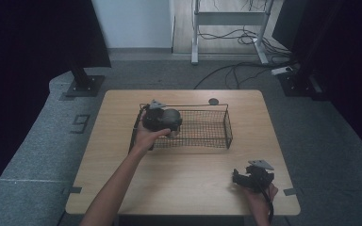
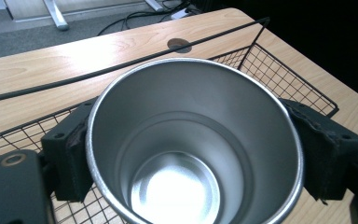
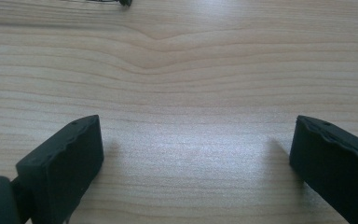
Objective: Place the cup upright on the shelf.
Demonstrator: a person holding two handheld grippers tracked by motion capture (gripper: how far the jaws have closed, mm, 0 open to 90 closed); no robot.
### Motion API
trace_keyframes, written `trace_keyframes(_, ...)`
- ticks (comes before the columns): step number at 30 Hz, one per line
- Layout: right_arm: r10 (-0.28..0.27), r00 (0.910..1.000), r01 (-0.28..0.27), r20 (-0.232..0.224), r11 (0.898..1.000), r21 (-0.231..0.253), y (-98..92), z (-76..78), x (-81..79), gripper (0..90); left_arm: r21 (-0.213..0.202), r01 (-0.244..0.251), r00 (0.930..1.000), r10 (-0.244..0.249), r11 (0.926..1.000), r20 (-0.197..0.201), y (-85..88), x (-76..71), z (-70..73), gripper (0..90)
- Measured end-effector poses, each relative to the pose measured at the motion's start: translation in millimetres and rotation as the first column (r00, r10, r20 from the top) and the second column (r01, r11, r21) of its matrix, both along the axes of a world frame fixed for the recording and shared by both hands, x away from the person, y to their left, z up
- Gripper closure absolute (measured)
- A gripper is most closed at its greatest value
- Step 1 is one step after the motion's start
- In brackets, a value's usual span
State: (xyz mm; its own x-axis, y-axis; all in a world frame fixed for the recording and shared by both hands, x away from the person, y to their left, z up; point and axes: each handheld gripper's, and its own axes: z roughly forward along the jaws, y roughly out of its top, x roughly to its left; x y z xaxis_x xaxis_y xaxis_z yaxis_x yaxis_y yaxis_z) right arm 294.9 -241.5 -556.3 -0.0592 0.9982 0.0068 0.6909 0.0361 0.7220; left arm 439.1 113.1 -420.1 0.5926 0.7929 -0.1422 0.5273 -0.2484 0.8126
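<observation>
Left gripper [image 1: 166, 123] clamps a steel cup [image 2: 193, 144] over the basket's [image 1: 228, 127] left end.
Stiff, light, likely slippery: grip its sides; right gripper [image 3: 193, 154] gapes empty, near right.

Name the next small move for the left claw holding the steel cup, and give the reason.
Probably lower it: the left claw grips the steel cup by its sides above the wire basket, its mesh floor showing beneath. Then open the jaws.
</observation>
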Motion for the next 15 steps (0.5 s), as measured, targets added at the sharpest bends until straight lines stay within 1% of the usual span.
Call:
trace_keyframes(5,0.000,1.0000,0.000,0.000,1.000,0.000,0.0,0.0,0.1,2.8,-0.002,-0.003,1.0000,0.003,1.0000,0.000,-1.6,9.6,-1.5,14.4)
trace_keyframes(7,-0.001,1.0000,0.001,0.001,1.000,0.001,-0.1,0.0,0.0,3.0,-0.009,-0.006,1.0000,0.006,0.9999,0.002,-2.2,13.0,-2.7,14.4)
trace_keyframes(11,-0.001,1.0000,0.001,0.001,1.000,0.001,-0.1,0.0,0.0,3.0,0.000,-0.009,0.9999,0.009,1.0000,-0.008,-4.5,19.1,-6.5,14.4)
trace_keyframes(15,-0.001,1.0000,0.001,0.001,1.000,0.001,-0.2,0.0,0.0,3.0,0.003,-0.012,0.9999,0.012,0.9999,-0.008,-7.8,23.7,-6.8,14.4)
